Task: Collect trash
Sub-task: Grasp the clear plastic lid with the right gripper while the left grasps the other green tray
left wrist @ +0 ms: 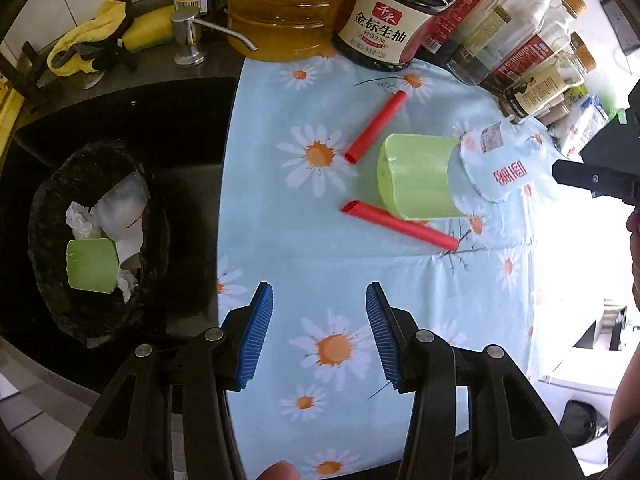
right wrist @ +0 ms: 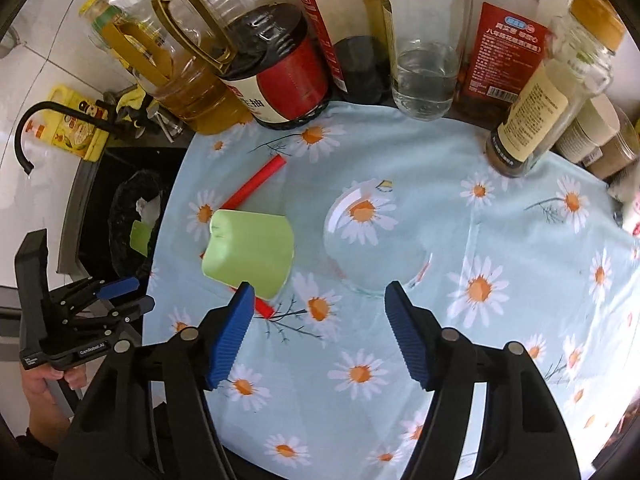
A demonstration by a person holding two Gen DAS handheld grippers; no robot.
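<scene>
On the daisy-print tablecloth (left wrist: 320,248) lie a light green cup (left wrist: 416,176) on its side, two red straws (left wrist: 376,128) (left wrist: 400,224) and a clear plastic cup (left wrist: 496,160) with a printed label. My left gripper (left wrist: 320,312) hovers open over bare cloth near the table's left edge, nothing between its blue pads. In the right wrist view my right gripper (right wrist: 320,320) stands open just short of the clear cup (right wrist: 372,248). Its left pad sits beside the green cup (right wrist: 248,252), with nothing between the pads. One straw (right wrist: 264,307) pokes out from under that cup.
A bin lined with a black bag (left wrist: 96,240) stands in the dark sink (left wrist: 120,120) to the left. It holds another green cup, a clear cup and crumpled tissue. Oil and sauce bottles (right wrist: 288,80) crowd the back edge. A tap (left wrist: 192,36) and yellow cloth (left wrist: 88,44) lie behind the sink.
</scene>
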